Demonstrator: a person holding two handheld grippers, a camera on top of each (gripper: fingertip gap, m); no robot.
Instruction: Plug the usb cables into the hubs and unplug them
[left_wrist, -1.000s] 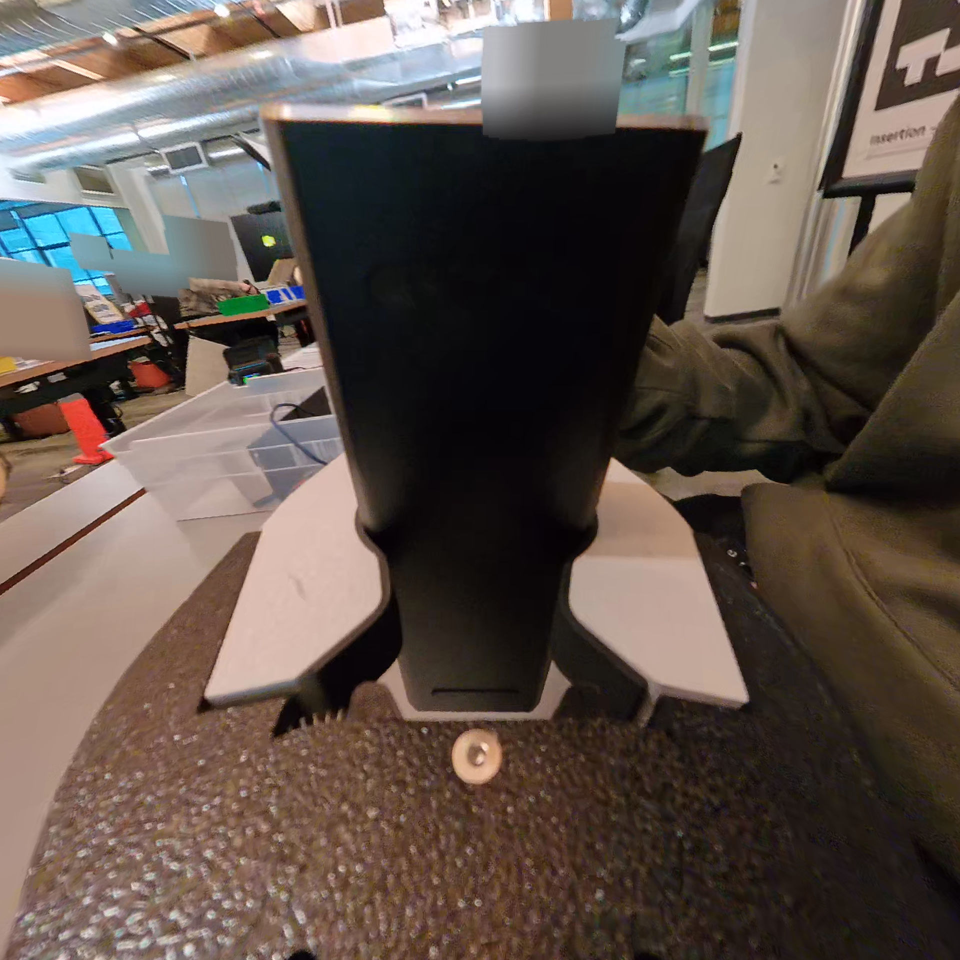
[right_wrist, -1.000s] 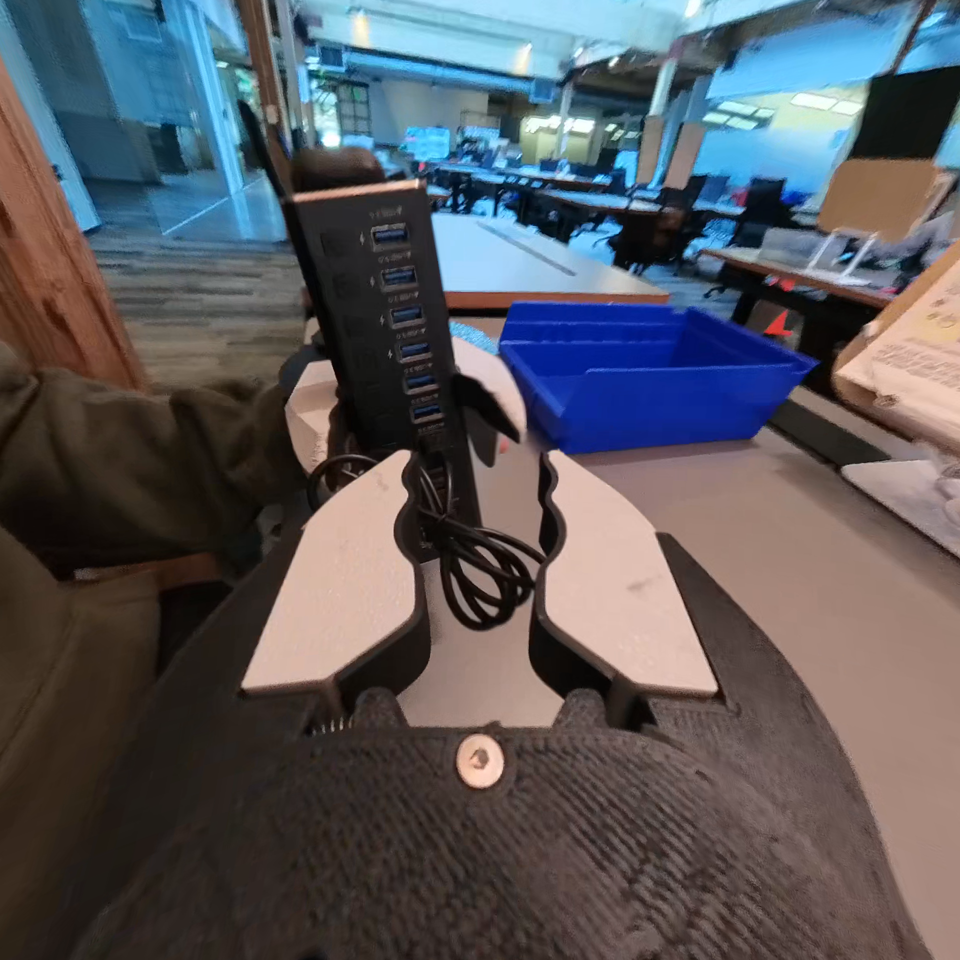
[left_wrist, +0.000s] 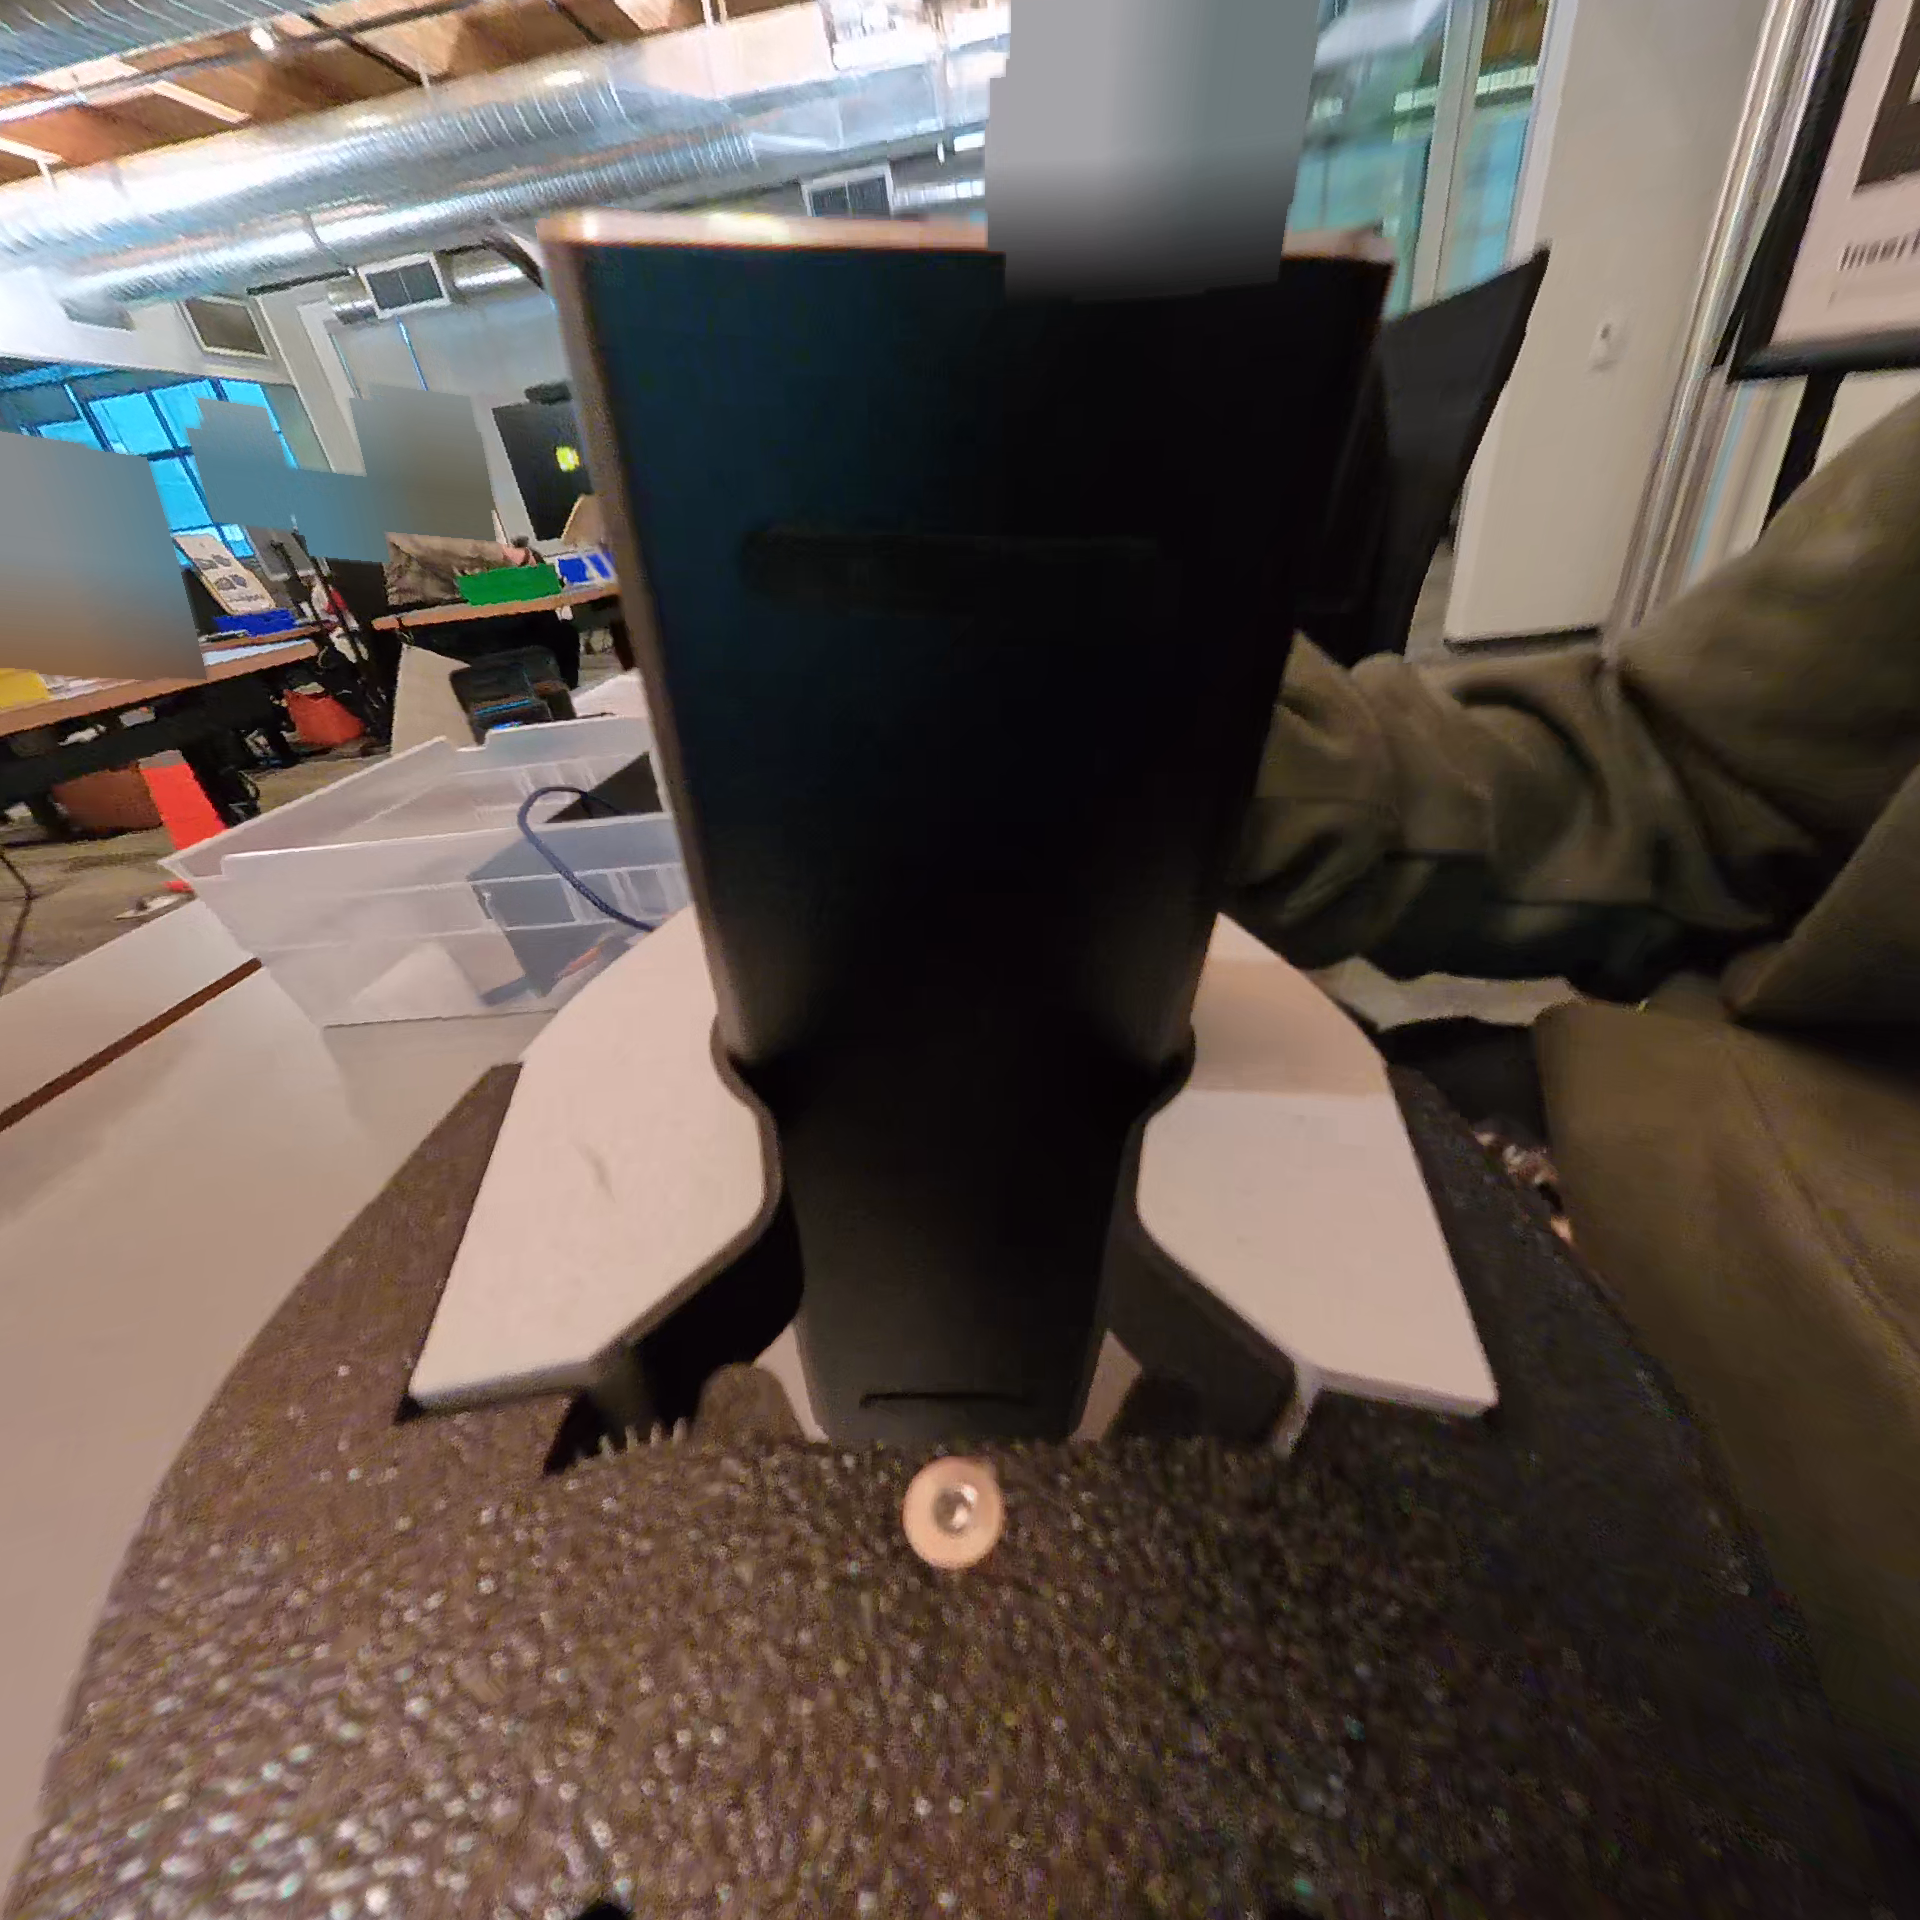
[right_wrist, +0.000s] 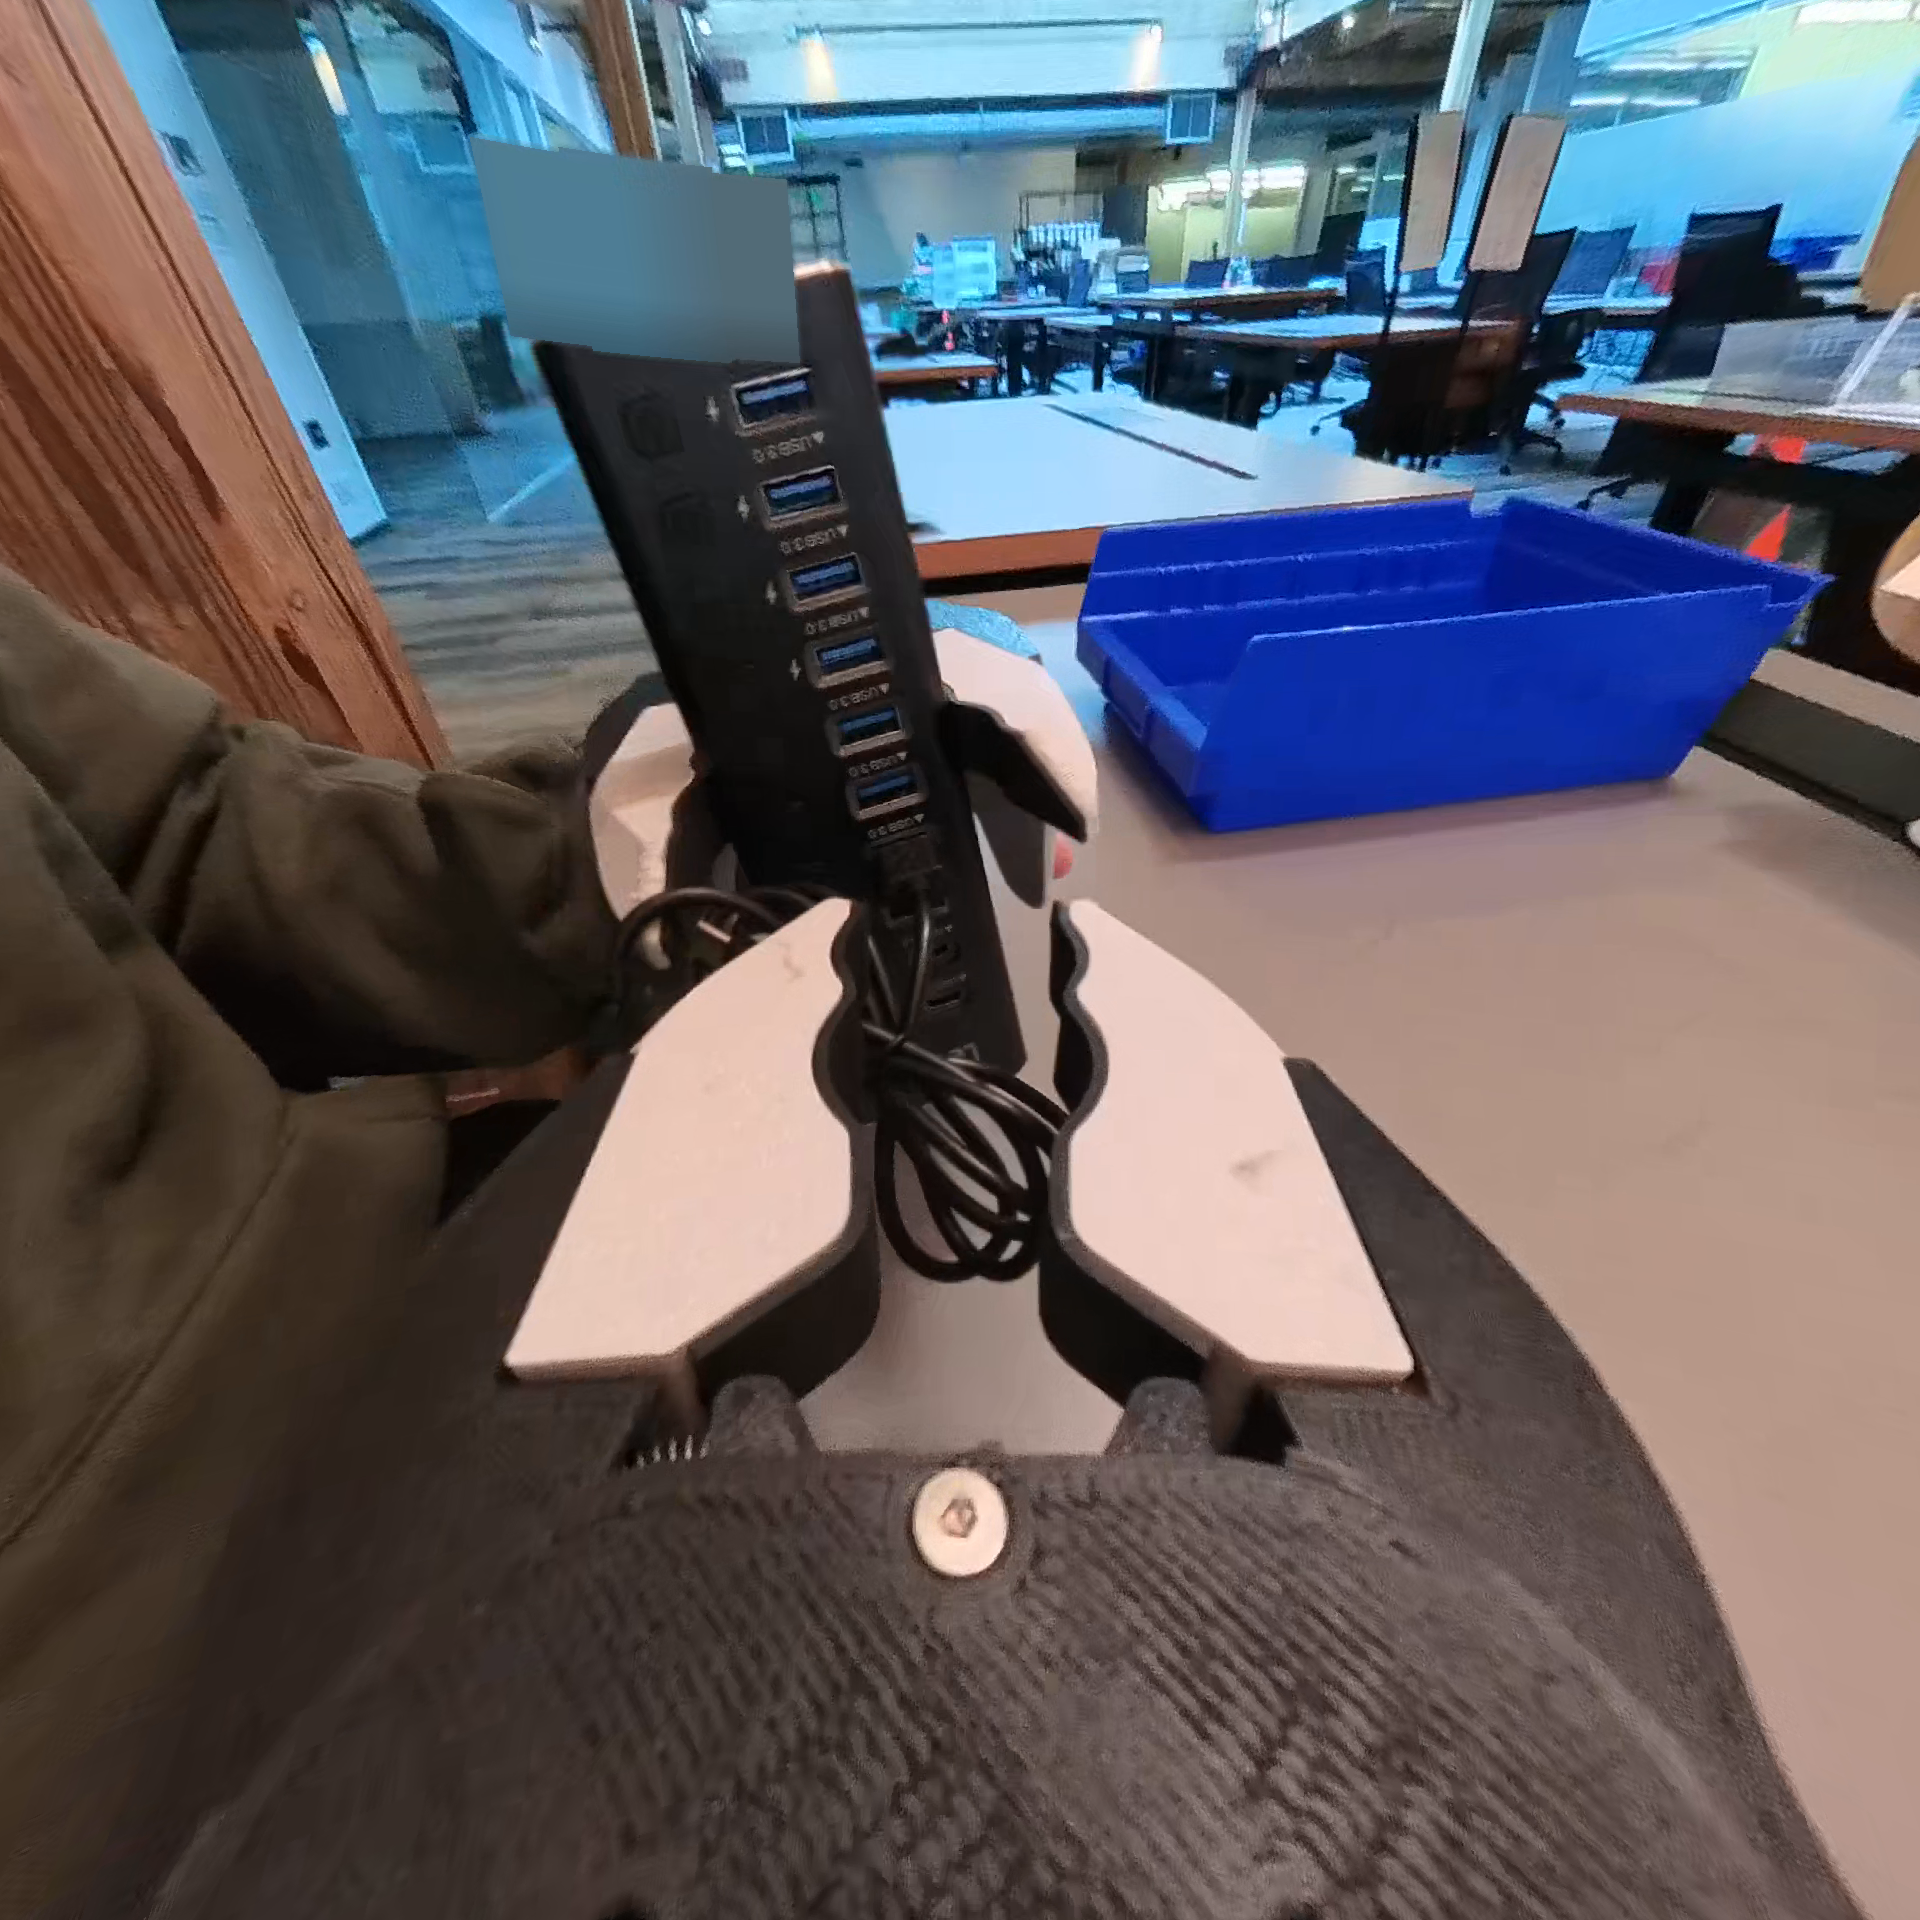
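Black slab hub (left_wrist: 935, 675), left tool (left_wrist: 951, 1049) clamped, possibly matte

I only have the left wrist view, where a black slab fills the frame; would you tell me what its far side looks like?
Observer: The hub has a column of blue ports on that face, and the upper six are empty.
Operator: Thanks, is any cable plugged in?
Observer: Yes, a black cable sits in a port just below those, its slack looped on the table.
Operator: And where is the right gripper?
Observer: The right gripper is open, its fingers either side of that cable near the plug.
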